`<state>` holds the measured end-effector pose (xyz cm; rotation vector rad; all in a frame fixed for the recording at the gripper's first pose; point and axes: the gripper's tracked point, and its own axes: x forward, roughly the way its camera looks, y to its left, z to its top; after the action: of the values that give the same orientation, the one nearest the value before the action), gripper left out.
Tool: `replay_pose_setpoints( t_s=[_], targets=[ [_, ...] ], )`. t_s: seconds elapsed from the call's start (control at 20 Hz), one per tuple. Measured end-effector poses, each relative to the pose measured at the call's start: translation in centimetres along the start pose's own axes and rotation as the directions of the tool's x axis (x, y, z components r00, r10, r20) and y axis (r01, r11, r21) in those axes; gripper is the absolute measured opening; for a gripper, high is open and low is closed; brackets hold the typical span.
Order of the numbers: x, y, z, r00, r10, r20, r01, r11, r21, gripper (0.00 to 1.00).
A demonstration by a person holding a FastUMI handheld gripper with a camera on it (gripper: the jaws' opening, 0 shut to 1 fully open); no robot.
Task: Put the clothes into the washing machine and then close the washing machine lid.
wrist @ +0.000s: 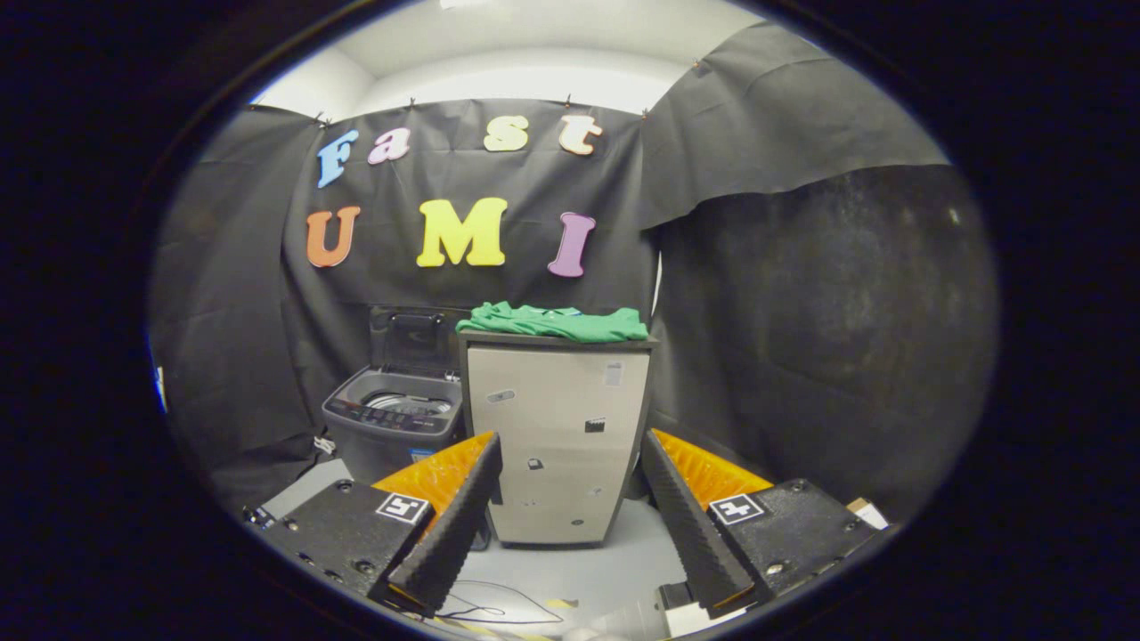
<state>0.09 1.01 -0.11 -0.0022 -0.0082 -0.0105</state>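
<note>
Standing open against the dark cloth wall (240,338) at the left of the booth, a grey top-loading washing machine (394,418) shows its raised lid (411,340) upright behind the tub (408,403), whose ribbed drum is visible past a front strip of buttons. Just right of the washer, touching or nearly touching its side, rises a taller pale cabinet (557,445) dotted with small stickers. A folded green garment (554,322) lies flat across the cabinet's dark top, higher than the washer's rim and well beyond the tool. In the foreground, the hand-held gripper (570,516) has its two fingers spread wide, nothing between them, with the cabinet's front framed in the gap. The left finger (450,534) points towards the washer's lower corner; the right finger (690,525) angles towards the cabinet's right edge. A thin dark cable (499,612) loops over the pale floor (579,570) just below the fingertips. More dark cloth (828,312) drapes the right side of the booth, a loose upper sheet folding over the one beneath it.
</note>
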Motion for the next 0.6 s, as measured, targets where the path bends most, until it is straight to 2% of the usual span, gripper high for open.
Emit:
replay_pose_setpoints(
  t_s=[0.3, 0.6],
  targets=[
    [1.3, 0.9, 1.2, 1.0, -0.001, -0.003, 0.001, 1.0, 0.0, 0.99],
    [5.6, 0.9, 7.1, 1.0, -0.009, -0.016, 0.009, 1.0, 0.002, 0.99]
  ],
)
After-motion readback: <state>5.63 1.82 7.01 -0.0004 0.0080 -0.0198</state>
